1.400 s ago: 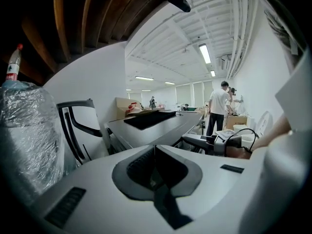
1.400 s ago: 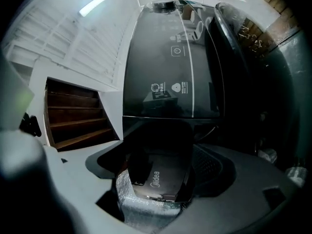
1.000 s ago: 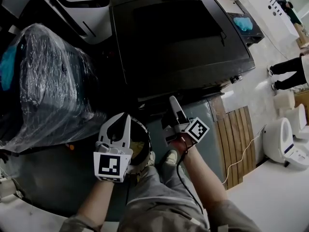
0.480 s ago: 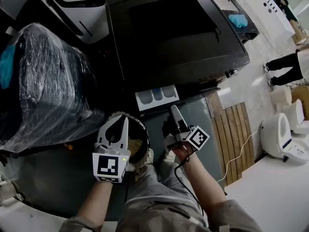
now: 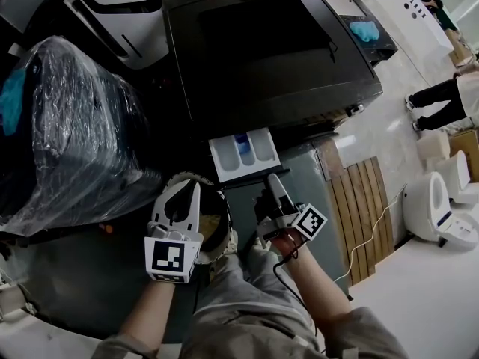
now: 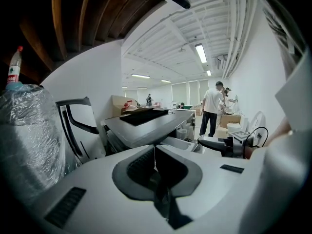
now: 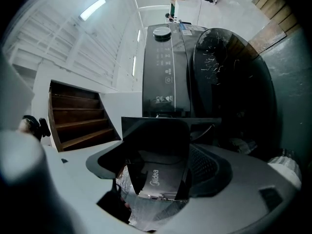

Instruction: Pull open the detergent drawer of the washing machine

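The dark washing machine (image 5: 269, 51) stands ahead of me in the head view. Its white detergent drawer (image 5: 243, 154) sticks out of the front, compartments showing, with blue in the middle one. My right gripper (image 5: 274, 182) is shut on the drawer's dark front panel (image 7: 156, 145), which fills the gap between the jaws in the right gripper view; the machine's control panel (image 7: 165, 77) rises behind it. My left gripper (image 5: 194, 191) hovers left of the drawer, shut and holding nothing, its tips meeting (image 6: 155, 147).
A plastic-wrapped appliance (image 5: 67, 126) stands close on the left, a white appliance (image 5: 120, 6) behind it. A wooden pallet (image 5: 367, 208) and a toilet (image 5: 434, 215) lie to the right. A person's legs (image 5: 441, 96) are at far right. A blue cloth (image 5: 364, 30) lies on the machine.
The drawer has slid out of the machine, from hidden to well extended. My right gripper drew back toward me with it. The left gripper has stayed put.
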`<control>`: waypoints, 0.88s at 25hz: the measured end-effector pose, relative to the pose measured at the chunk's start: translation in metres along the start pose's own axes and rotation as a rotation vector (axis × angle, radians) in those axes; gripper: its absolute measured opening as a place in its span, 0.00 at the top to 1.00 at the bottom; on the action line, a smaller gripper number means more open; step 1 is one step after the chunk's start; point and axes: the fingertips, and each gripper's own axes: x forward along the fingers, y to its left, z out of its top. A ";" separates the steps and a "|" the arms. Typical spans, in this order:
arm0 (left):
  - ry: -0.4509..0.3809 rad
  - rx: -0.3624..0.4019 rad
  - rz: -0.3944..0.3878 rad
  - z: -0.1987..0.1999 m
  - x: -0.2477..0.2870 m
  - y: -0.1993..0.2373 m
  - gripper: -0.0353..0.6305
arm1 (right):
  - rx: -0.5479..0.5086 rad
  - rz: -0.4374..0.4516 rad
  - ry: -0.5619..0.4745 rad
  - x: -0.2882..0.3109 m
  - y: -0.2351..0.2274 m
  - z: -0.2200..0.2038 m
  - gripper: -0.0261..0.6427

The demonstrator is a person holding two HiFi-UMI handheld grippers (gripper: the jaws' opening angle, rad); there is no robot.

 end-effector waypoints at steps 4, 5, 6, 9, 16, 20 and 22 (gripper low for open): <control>0.004 0.006 -0.007 -0.001 -0.004 -0.003 0.91 | 0.000 0.001 0.003 -0.012 0.000 -0.003 0.35; 0.007 0.009 -0.011 -0.002 -0.005 -0.004 0.91 | 0.001 0.001 0.002 -0.014 0.000 -0.003 0.35; 0.011 0.012 -0.016 -0.003 -0.005 -0.005 0.91 | 0.002 0.001 -0.001 -0.015 0.000 -0.004 0.35; 0.021 0.018 -0.025 -0.005 -0.008 -0.006 0.91 | 0.000 -0.005 -0.007 -0.021 0.000 -0.006 0.35; 0.026 0.031 -0.032 -0.006 -0.016 -0.009 0.91 | 0.002 -0.025 -0.018 -0.036 -0.003 -0.009 0.35; 0.023 0.028 -0.036 -0.003 -0.021 -0.009 0.91 | -0.010 -0.056 -0.017 -0.037 -0.004 -0.009 0.35; 0.021 0.027 -0.036 0.000 -0.023 -0.009 0.91 | -0.039 -0.097 -0.017 -0.040 -0.003 -0.008 0.35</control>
